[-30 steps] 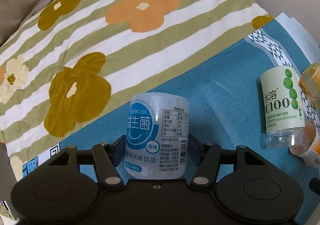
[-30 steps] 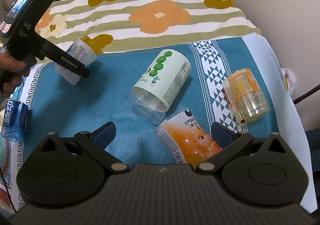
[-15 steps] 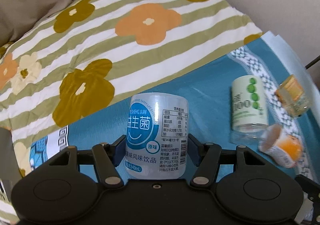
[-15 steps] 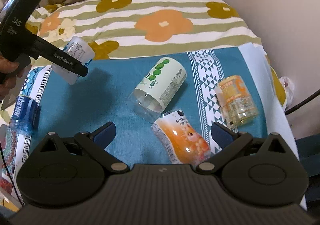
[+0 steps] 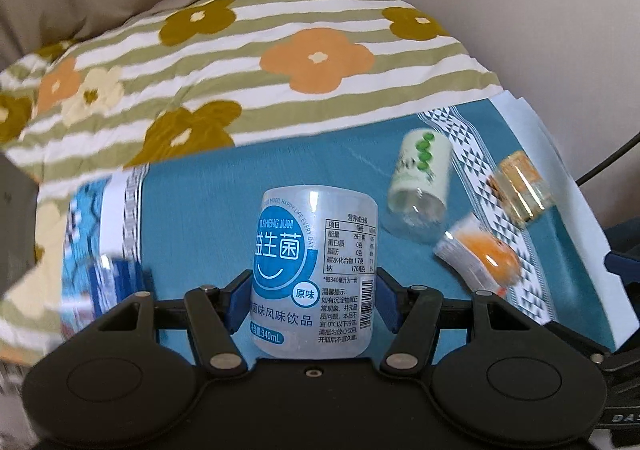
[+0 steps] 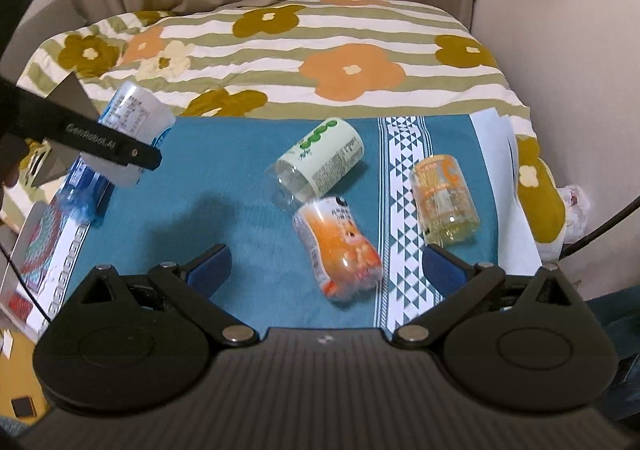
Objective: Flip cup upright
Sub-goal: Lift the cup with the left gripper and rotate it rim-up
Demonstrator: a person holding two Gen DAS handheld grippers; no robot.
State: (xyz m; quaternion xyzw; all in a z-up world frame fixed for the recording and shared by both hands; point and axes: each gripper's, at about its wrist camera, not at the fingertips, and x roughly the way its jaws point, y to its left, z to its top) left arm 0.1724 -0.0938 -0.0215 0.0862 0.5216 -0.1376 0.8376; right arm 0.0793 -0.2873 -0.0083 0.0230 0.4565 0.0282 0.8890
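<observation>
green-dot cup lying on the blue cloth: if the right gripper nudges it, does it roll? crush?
The green-dot cup lies on its side, a smooth cylinder, so a sideways nudge would probably roll it, though the soft blue cloth may damp that. It looks clear, thin-walled and empty, so likely light and apt to dent under a hard squeeze. The orange cup sits close and may block it.
</observation>
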